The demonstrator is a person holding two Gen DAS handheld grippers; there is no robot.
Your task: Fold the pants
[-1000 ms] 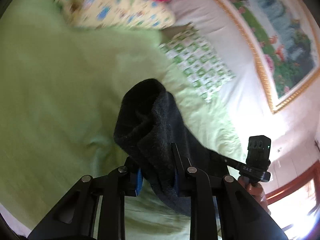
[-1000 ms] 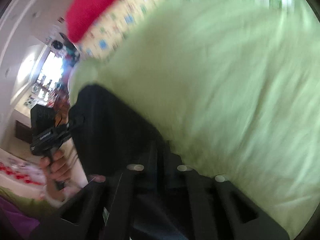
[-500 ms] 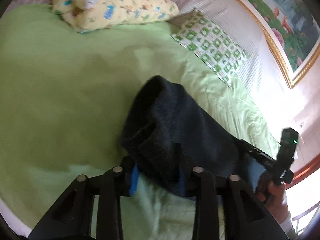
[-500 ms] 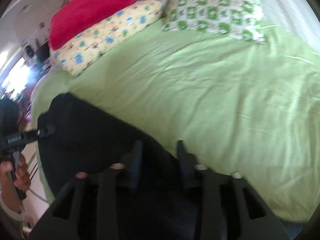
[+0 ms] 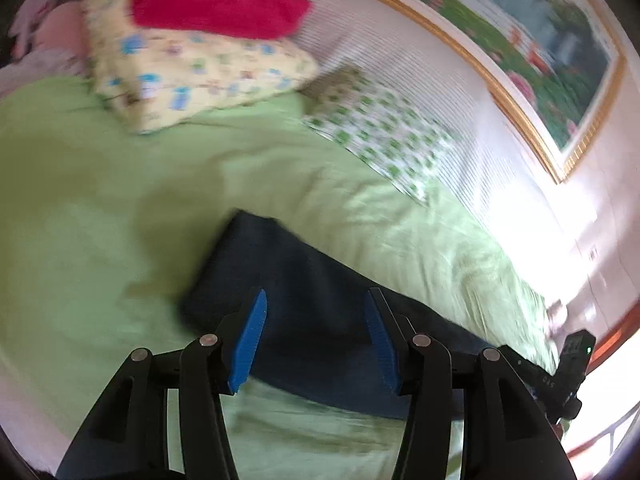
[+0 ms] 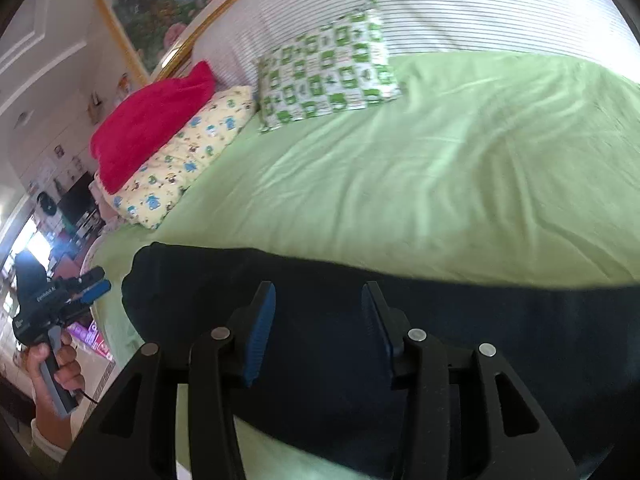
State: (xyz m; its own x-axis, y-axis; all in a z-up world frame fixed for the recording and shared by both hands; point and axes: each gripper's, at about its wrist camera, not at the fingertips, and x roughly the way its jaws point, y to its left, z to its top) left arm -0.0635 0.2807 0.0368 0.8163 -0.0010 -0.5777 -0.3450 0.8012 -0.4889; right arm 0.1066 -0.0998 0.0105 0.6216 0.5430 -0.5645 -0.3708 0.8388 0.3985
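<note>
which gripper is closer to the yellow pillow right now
Left. The left gripper hangs open over the pants' end on the yellow pillow's side; the right gripper is open over the pants further along, away from that pillow.

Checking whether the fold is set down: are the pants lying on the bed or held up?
Lying down. The pants rest flat on the green sheet; both grippers open.

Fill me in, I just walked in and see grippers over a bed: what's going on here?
A person with a handheld gripper in each hand is folding dark pants on a green bedsheet. The pants lie flat on the sheet. The left gripper and the right gripper are both open above the fabric, holding nothing. Pillows sit at the head of the bed.
</note>
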